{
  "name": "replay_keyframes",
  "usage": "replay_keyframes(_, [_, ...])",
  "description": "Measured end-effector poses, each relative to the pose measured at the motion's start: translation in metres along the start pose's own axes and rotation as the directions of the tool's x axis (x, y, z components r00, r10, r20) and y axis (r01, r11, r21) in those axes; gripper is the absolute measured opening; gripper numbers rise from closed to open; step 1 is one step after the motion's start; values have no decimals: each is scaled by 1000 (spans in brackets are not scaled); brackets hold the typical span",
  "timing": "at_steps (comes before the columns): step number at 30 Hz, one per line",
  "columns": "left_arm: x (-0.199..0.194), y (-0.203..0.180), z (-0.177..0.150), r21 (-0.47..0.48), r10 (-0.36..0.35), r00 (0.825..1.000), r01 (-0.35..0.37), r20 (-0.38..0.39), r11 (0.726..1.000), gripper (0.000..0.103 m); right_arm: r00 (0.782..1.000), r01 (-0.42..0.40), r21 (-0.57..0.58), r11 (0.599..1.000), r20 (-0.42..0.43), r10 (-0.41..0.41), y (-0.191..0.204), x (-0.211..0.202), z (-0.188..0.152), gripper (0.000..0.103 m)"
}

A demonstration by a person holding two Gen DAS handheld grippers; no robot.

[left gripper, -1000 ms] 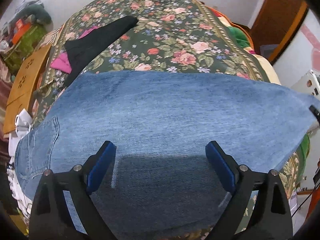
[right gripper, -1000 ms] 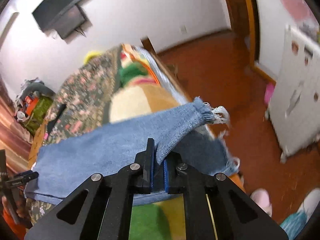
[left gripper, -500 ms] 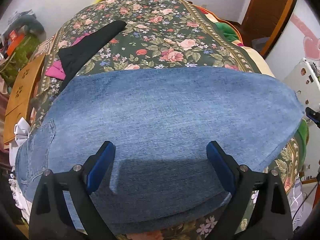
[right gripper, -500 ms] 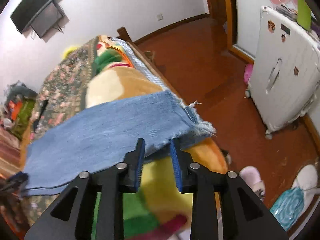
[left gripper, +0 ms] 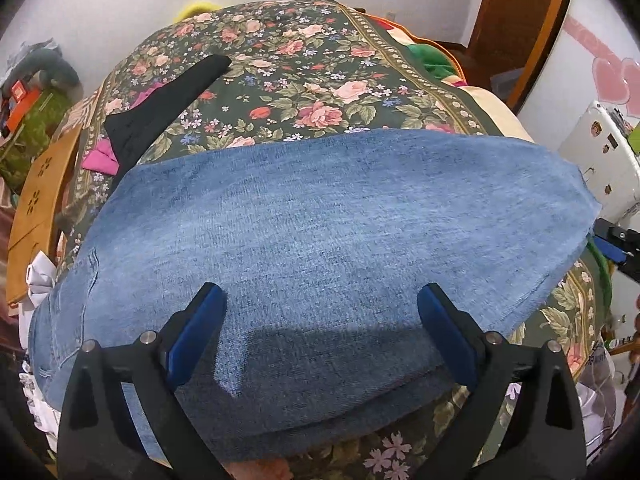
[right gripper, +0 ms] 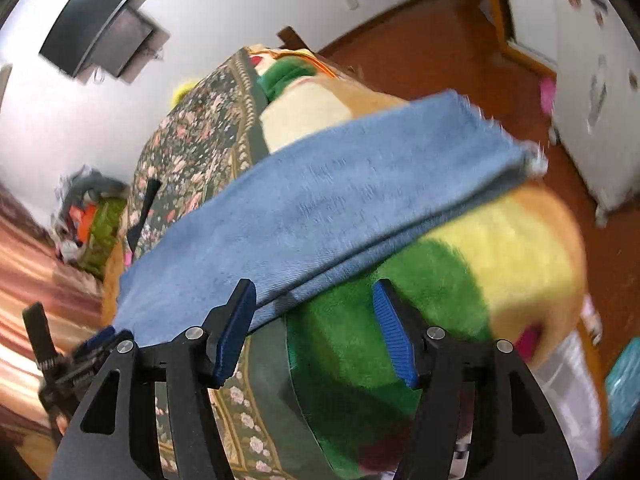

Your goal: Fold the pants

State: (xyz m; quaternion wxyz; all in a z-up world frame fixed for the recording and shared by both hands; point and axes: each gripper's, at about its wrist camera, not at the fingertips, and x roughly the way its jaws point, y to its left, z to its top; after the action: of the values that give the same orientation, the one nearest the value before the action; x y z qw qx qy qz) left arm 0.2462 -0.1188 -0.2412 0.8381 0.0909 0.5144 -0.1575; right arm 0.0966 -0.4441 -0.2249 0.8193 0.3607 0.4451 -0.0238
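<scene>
Floral bedspread w/ folded jeans, black garment nearby; both grippers agape, empty.

Right gripper has just been opening its jaws, going from clamped on the frayed hem of the jeans to standing wide with nothing pinched; the near fold edge is just lying in front of the blue pads. The released denim leg is now lying flat on the lower layer instead of hanging lifted. In the left wrist view the jeans are showing a settled right end.
</scene>
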Motion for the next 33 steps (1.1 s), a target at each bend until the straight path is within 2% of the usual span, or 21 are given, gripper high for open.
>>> replay_keyframes(5, [1,-2,0,8,8,1000,-8,3,1000,100,997,-78,111,991,34,75,-16,4,12,57])
replay_keyframes(7, [2,-3,1,3,7,1000,-7,1,1000,100,997,-72,111,991,42,68,-17,7,21,56])
replay_keyframes(10, [2,-2,2,-2,7,1000,-7,-2,1000,100,997,-16,68,998,74,11,-12,9,34,53])
replay_keyframes(12, [3,-2,3,-3,9,1000,-9,-5,1000,100,994,34,41,999,106,-38,-10,8,43,48])
replay_keyframes(13, [3,-3,4,-3,9,1000,-10,-6,1000,100,992,53,29,998,117,-56,-12,8,48,41])
replay_keyframes(14, [3,-2,4,-3,9,1000,-9,-7,1000,100,991,57,25,998,119,-60,-14,9,52,29])
replay_keyframes(16, [3,-2,5,-3,10,1000,-10,-9,1000,100,990,50,19,999,129,-52,-19,10,61,15])
replay_keyframes(20, [0,4,7,-24,11,1000,-11,-3,1000,100,983,76,-25,997,167,-71,-14,6,68,11])
replay_keyframes(26, [-13,21,12,-68,12,999,-10,34,998,100,959,114,-151,982,275,-69,33,-18,75,10])
replay_keyframes(33, [-41,47,16,-115,20,993,-7,115,993,100,942,72,-327,942,333,44,111,-42,79,9])
